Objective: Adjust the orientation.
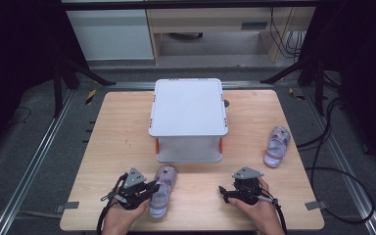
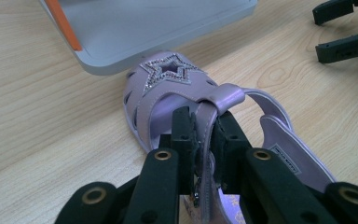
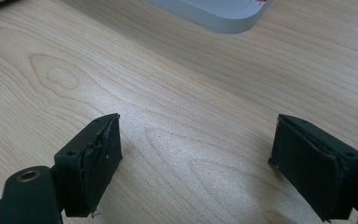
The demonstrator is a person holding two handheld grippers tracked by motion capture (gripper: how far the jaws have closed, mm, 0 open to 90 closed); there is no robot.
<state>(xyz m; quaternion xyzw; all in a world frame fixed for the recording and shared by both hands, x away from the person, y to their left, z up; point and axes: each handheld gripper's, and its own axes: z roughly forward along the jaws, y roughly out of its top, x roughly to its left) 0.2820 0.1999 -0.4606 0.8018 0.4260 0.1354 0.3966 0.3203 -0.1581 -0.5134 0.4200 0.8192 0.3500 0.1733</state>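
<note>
A lilac child's sandal [image 1: 162, 193] with a glittery star on its toe [image 2: 168, 74] lies on the wooden table [image 1: 122, 142] near the front edge, toe toward the white stand. My left gripper [image 1: 152, 188] comes at it from the left, and in the left gripper view its jaws [image 2: 204, 126] are shut on the sandal's upright ankle strap. The matching second sandal [image 1: 277, 146] lies at the table's right side. My right gripper [image 1: 223, 194] rests low near the front right, open, with bare wood between its pads [image 3: 198, 158].
A white two-level stand [image 1: 188, 106] with orange posts occupies the table's middle, its lower shelf just beyond the held sandal's toe [image 2: 135, 28]. Tripod legs and cables lie on the floor on both sides.
</note>
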